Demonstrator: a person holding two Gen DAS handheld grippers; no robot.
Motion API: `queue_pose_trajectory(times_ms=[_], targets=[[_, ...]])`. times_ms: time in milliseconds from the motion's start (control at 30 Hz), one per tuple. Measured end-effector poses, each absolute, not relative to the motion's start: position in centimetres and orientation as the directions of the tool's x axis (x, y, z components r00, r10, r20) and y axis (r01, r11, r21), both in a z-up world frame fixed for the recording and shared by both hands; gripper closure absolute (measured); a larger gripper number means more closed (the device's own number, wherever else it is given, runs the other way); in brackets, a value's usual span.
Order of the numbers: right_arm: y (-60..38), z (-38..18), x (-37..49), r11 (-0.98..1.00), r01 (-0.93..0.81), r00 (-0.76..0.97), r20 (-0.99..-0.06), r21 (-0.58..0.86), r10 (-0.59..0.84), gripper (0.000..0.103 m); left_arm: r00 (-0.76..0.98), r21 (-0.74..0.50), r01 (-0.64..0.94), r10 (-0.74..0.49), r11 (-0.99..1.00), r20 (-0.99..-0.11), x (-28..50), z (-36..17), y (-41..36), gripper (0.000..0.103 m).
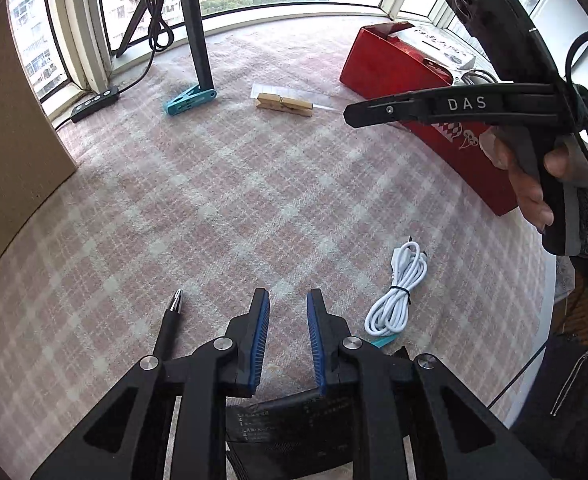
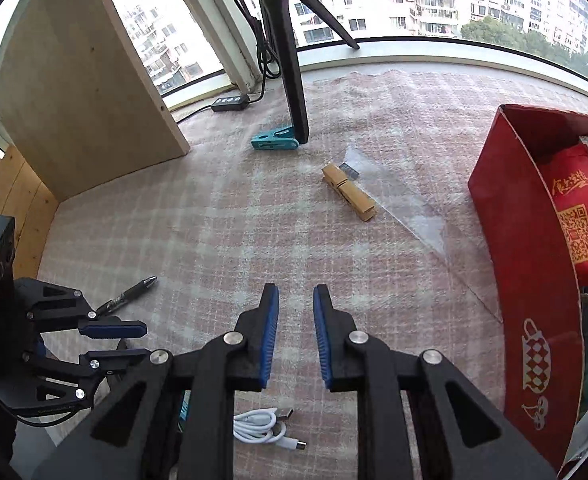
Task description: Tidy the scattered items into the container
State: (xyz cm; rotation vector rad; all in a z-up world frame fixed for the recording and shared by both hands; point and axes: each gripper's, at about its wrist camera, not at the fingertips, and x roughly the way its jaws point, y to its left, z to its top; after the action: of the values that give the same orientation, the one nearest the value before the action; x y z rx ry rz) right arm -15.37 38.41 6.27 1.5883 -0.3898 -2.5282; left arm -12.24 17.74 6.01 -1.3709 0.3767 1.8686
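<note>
Two empty grippers hover over a pink checked cloth (image 2: 221, 216) strewn with small things.

The left gripper (image 1: 288, 340) and right gripper (image 2: 296, 336) each stand a little apart at the jaws, with nothing between them. A pen (image 2: 127, 296) lies near left, a coiled white cable (image 1: 394, 296) near right, a wooden clothespin (image 2: 348, 193) and a teal clip (image 2: 274, 141) farther off. The red box (image 2: 534, 264) stands at the right edge.
</note>
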Motion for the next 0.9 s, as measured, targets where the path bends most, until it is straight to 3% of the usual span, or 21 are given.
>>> queue_pose_trajectory(times_ms=[233, 267, 500, 700, 900], targets=[[43.4, 3.6, -24.6, -0.946, -0.214, -0.381, -0.913, 0.242, -0.148, 0.088, -0.177, -0.193, -0.688, 0.42, -0.699, -0.89, -13.2, 6.6, 15.7, 0.086], [43.6, 3.1, -25.4, -0.945, -0.22, -0.36, -0.92, 0.243, -0.153, 0.093, -0.176, -0.194, -0.684, 0.418, -0.703, -0.891, -13.2, 6.3, 15.3, 0.086], [42.9, 2.0, -26.8, -0.948, -0.246, -0.296, -0.947, 0.203, -0.126, 0.094, -0.173, -0.212, -0.675, 0.431, -0.707, -0.886, -12.9, 6.0, 14.4, 0.086], [40.9, 1.5, -23.6, -0.925, -0.221, -0.241, -0.937, 0.309, -0.255, 0.095, -0.172, -0.211, -0.699, 0.447, -0.684, -0.878, -12.4, 6.6, 15.0, 0.086], [34.9, 1.9, -16.9, -0.919, -0.03, -0.139, -0.912, 0.393, -0.385, 0.095, -0.171, -0.202, -0.718, 0.449, -0.667, -0.877, -11.6, 7.0, 15.3, 0.086]])
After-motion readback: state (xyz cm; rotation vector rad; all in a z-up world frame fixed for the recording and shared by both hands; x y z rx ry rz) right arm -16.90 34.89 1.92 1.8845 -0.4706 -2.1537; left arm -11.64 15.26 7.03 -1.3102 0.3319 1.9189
